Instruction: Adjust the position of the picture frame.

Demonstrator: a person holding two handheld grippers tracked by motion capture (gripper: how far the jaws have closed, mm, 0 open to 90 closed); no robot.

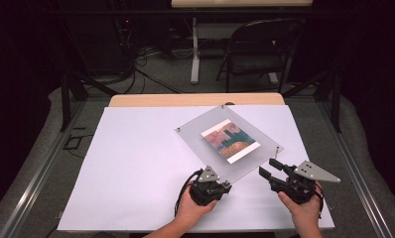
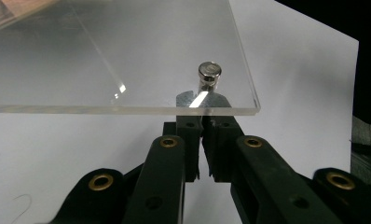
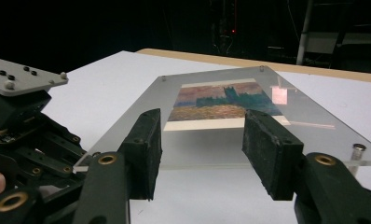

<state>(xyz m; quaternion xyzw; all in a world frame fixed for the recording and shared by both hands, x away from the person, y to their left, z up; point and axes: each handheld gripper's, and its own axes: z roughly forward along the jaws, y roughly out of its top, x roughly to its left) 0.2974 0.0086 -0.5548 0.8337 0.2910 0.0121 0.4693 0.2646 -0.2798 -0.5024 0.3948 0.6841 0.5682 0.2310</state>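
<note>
A clear acrylic panel (image 1: 198, 130) lies turned at an angle on the white table top (image 1: 131, 168), with a painted picture (image 1: 230, 140) under it. Small metal posts stand at its corners, one at the right corner (image 1: 276, 148). My left gripper (image 1: 228, 185) sits at the panel's near corner. In the left gripper view its jaws are shut on the metal post (image 2: 209, 74) just under the panel's edge (image 2: 127, 110). My right gripper (image 1: 268, 167) is open and points at the panel's near right edge without touching it. Its pads (image 3: 267, 149) frame the picture (image 3: 221, 100).
The white sheet has bare room to the left and front. A wooden strip (image 1: 195, 99) runs along the table's far edge. Beyond it stand a black folding chair (image 1: 262, 47), a white table leg (image 1: 195, 49) and floor cables. The left gripper's grey plate (image 3: 20, 79) is close beside my right jaw.
</note>
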